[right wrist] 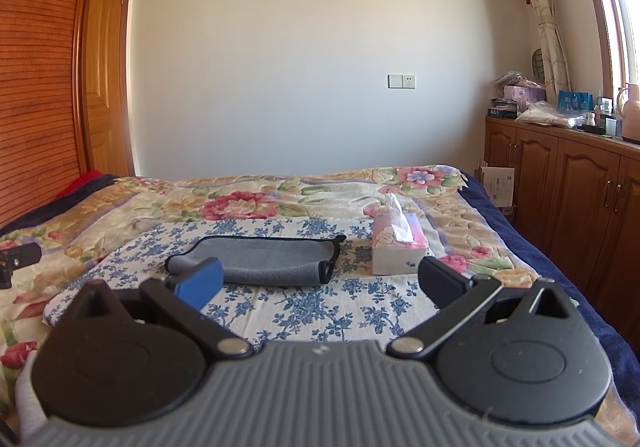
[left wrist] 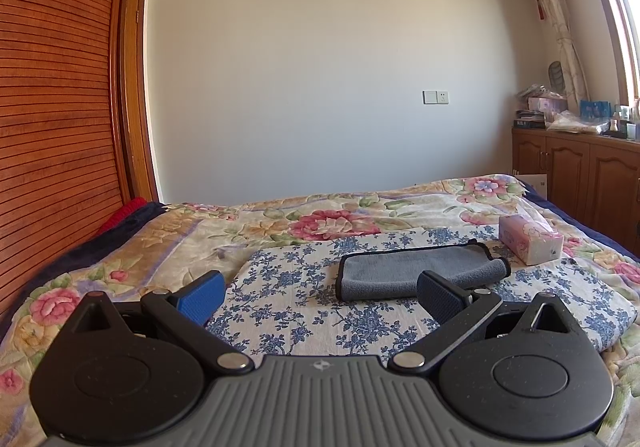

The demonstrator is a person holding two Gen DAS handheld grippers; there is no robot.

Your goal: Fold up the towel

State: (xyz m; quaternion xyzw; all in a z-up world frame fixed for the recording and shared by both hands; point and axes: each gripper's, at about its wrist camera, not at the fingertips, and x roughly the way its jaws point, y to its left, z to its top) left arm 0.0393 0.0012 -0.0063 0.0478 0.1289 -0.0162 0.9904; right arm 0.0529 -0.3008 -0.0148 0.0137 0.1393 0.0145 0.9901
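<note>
A grey towel (left wrist: pixel 416 271) with black edging lies folded into a long strip on a blue-flowered cloth (left wrist: pixel 300 311) spread over the bed. In the right wrist view the same towel (right wrist: pixel 264 259) sits ahead and left of centre. My left gripper (left wrist: pixel 320 295) is open, held back from the towel, with nothing between its blue pads. My right gripper (right wrist: pixel 320 283) is also open and empty, a little short of the towel's near edge. A small part of the left gripper (right wrist: pixel 16 259) shows at the left edge of the right wrist view.
A pink tissue box (right wrist: pixel 396 247) stands just right of the towel on the flowered bedspread (right wrist: pixel 240 203). Wooden cabinets (right wrist: pixel 568 191) with clutter on top line the right wall. A ribbed wooden wardrobe (left wrist: pixel 52 127) rises at the left.
</note>
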